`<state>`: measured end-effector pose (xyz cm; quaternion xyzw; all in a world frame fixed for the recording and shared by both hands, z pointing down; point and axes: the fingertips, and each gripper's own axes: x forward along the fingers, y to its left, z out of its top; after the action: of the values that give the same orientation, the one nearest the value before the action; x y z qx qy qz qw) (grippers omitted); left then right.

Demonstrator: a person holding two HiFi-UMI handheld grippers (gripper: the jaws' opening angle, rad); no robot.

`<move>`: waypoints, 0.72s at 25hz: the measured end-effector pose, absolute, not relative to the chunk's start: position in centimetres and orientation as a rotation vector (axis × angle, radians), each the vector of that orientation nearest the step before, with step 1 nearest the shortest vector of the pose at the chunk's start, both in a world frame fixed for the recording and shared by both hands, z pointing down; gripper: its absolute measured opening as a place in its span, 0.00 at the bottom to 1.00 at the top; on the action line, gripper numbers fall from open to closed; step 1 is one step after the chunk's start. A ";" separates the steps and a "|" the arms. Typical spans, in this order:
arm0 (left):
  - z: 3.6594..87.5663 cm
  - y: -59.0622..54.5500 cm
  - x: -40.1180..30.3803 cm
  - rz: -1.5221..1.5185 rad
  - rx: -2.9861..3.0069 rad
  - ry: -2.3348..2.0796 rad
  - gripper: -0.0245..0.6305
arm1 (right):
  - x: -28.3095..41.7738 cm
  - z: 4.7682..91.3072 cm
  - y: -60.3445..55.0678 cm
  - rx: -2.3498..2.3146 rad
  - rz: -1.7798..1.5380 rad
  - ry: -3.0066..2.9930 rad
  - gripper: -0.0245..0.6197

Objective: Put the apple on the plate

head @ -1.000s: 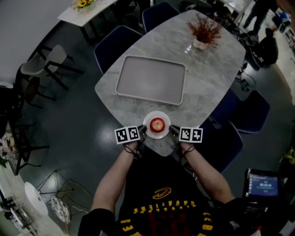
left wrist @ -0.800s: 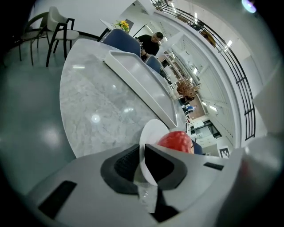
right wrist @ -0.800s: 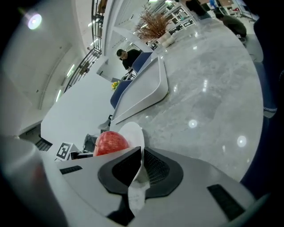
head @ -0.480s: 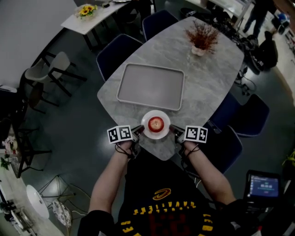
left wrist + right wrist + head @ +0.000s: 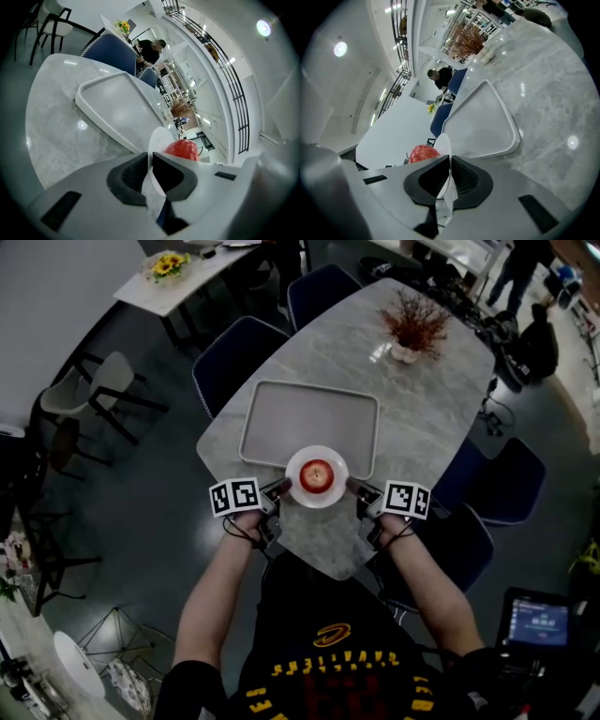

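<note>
The apple sat on the plate; the left gripper, jaws closing, and right gripper clamped its rim over the tray's near edge.

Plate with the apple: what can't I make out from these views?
- Head view: the plate covers any gap beneath it and the tray's near edge.
- Gripper views: plate seen edge-on; the jaws, the left pair closing on its rim, hide the apple's underside.

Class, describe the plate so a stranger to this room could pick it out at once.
On the grey marble table lies a grey rectangular tray. At its near edge a small round white plate is gripped by the left gripper, jaws closing, and the right gripper. Unlike the empty tray, it is round and carries a red apple.
</note>
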<state>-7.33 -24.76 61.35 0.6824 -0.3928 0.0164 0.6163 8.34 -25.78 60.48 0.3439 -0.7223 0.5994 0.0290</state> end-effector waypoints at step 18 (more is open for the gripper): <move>63.2 -37.8 -10.4 0.138 1.604 -0.842 0.09 | 5.3 62.6 -37.3 1.215 1.864 -2.155 0.08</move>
<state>-10.45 -37.84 63.19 0.6962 -0.3656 0.0597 0.6149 5.34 -37.34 62.63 0.3922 -0.6955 0.6016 0.0217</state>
